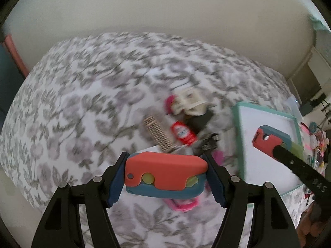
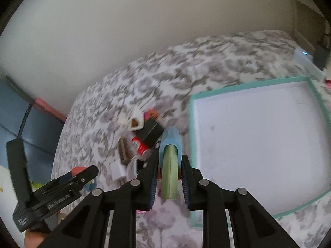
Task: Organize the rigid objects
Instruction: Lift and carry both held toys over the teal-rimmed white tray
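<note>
From the left wrist camera, your left gripper (image 1: 166, 177) pinches an orange and blue toy (image 1: 165, 174) across its long sides, above the flowered bedspread (image 1: 82, 103); keep it level as you carry it toward the teal-rimmed tray (image 1: 238, 128), and don't slacken until it sits on the white floor of the tray; your right gripper (image 1: 279, 147) shows at the right edge over the tray, holding a second orange and blue toy (image 1: 269, 138). The heap of small items (image 1: 182, 124) on the bed is blurred; a red tube and a brush-like piece can be guessed, the rest not; a pink thing under the toy is mostly hidden.

From the right wrist camera, your right gripper (image 2: 169, 177) has its fingers pressed onto the second toy (image 2: 169, 161), seen edge-on, just left of the tray (image 2: 191, 124); move right so it clears the rim before lowering; set it in a corner to leave room. Your left gripper (image 2: 82, 173) shows at lower left; its load is mostly hidden; the tray's near edge is cut off.
</note>
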`<state>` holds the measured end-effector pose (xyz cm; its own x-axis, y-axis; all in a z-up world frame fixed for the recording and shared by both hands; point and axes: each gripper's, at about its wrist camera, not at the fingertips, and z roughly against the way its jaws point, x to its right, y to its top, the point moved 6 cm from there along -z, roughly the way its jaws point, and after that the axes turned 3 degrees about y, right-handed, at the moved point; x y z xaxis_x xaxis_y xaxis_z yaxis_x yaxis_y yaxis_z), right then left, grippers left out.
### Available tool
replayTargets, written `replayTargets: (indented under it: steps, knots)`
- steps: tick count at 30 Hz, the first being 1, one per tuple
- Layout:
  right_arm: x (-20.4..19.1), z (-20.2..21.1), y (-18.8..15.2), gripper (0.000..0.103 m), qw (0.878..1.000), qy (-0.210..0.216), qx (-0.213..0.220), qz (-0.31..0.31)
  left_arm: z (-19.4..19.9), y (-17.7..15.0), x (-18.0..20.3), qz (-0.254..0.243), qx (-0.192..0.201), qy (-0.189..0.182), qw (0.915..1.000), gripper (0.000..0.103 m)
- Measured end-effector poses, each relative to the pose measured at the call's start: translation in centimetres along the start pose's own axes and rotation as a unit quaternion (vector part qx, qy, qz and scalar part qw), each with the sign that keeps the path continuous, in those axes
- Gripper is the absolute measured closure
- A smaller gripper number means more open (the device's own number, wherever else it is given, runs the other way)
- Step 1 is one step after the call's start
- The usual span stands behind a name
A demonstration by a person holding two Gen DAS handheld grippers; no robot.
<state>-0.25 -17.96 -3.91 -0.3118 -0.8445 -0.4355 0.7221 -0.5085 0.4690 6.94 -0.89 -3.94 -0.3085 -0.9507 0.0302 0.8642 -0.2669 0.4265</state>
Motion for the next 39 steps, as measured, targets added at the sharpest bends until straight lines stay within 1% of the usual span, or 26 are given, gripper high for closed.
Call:
replayTargets:
  steps: [4,10,15,19,24,29,34,39]
  knots:
    - [2.8,1.2,1.0,0.081,0.999,-0.014,0.018,-0.033,0.6,1.3,4.5,-0.029,0.006,-0.013,0.9995,0.031]
    - [7.8,2.5,1.8,0.081,0.995,-0.046,0.032,-0.082,-0.4,2.0,10.8,-0.06,-0.005,-0.026,0.9979,0.031]
    - [11.7,3.6,2.2,0.081,0.989,-0.078,0.045,-0.116,-2.3,2.0,14.9,-0.081,-0.023,-0.021,0.9962,0.031]
    - [14.5,4.2,2.4,0.081,0.984,-0.102,0.055,-0.136,-3.8,1.9,17.2,-0.096,-0.033,-0.017,0.9947,0.031]
    - [17.3,4.8,2.7,0.081,0.979,-0.106,0.07,-0.162,-5.8,1.8,19.4,-0.102,-0.043,-0.013,0.9938,0.031]
    - [18.2,4.8,3.1,0.081,0.977,-0.111,0.077,-0.164,-7.4,1.6,21.3,-0.111,-0.045,-0.01,0.9928,0.031]
    - [19.0,4.1,2.8,0.081,0.977,-0.117,0.067,-0.164,-8.7,1.2,22.4,-0.116,-0.048,-0.013,0.9921,0.031]
    - [19.7,3.1,2.2,0.081,0.977,-0.118,0.053,-0.167,-10.3,-0.1,22.4,-0.113,-0.061,-0.015,0.9916,0.031]
